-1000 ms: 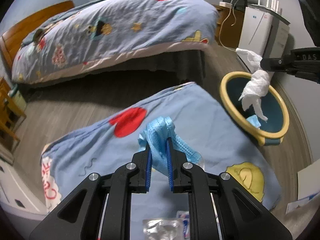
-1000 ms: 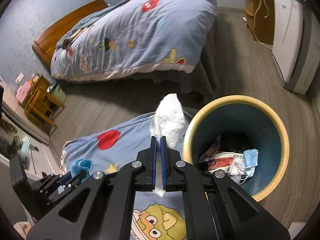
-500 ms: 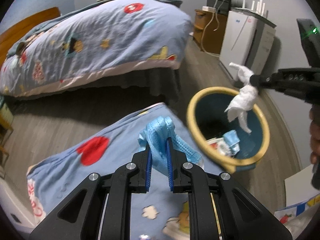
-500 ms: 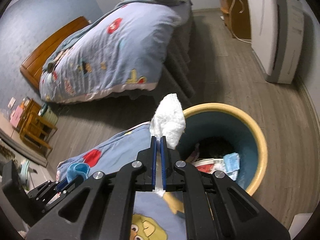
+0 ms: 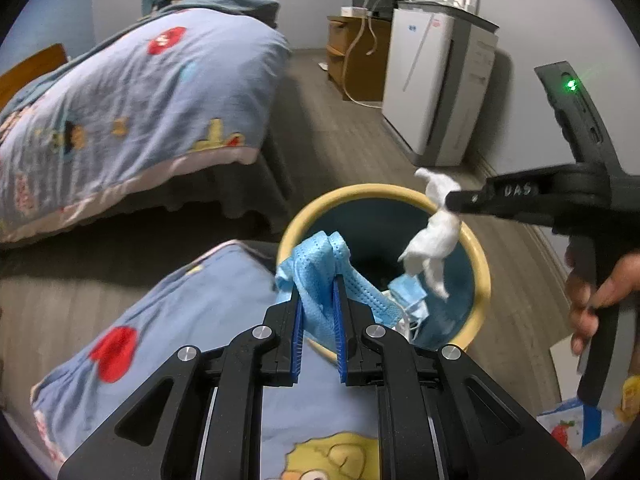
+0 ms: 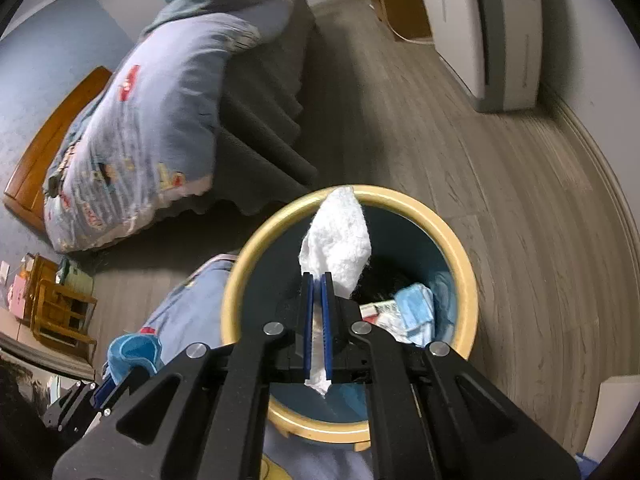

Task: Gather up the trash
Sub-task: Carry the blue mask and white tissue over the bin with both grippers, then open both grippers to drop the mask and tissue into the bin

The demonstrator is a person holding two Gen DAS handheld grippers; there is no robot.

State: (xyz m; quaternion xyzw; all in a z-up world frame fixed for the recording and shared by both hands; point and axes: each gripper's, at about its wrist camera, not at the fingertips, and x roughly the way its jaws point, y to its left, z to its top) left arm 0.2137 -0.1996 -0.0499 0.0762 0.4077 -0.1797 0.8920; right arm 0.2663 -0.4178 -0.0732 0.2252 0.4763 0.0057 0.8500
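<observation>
- Left wrist view: your left hand-held gripper (image 5: 318, 308) is clamped on a blue mask (image 5: 320, 276) at frame centre, and the crumpled mask bulges up past the blue pads.
- That mask hangs over the near left rim of the bin (image 5: 478, 268), a round bin with a yellow rim and dark blue inside, standing on the wood floor (image 5: 344, 148).
- At the right of that frame, your right hand (image 5: 596, 292) holds the right hand-held gripper (image 5: 452, 200), closed on a white tissue (image 5: 434, 244) that dangles over the bin's mouth.
- Right wrist view: the pads pinch the tissue (image 6: 336, 240) tight, one end puffing above the bin (image 6: 468, 272), the other poking out beneath the pads.
- Inside the bin lie another blue mask (image 6: 416, 312) and some printed wrappers (image 6: 380, 310).
- A blue quilt (image 5: 192, 320) with red and yellow prints sits lower left, touching the bin.
- A bed (image 5: 120, 112) fills the upper left; a white appliance (image 5: 436, 84) stands upper right.
</observation>
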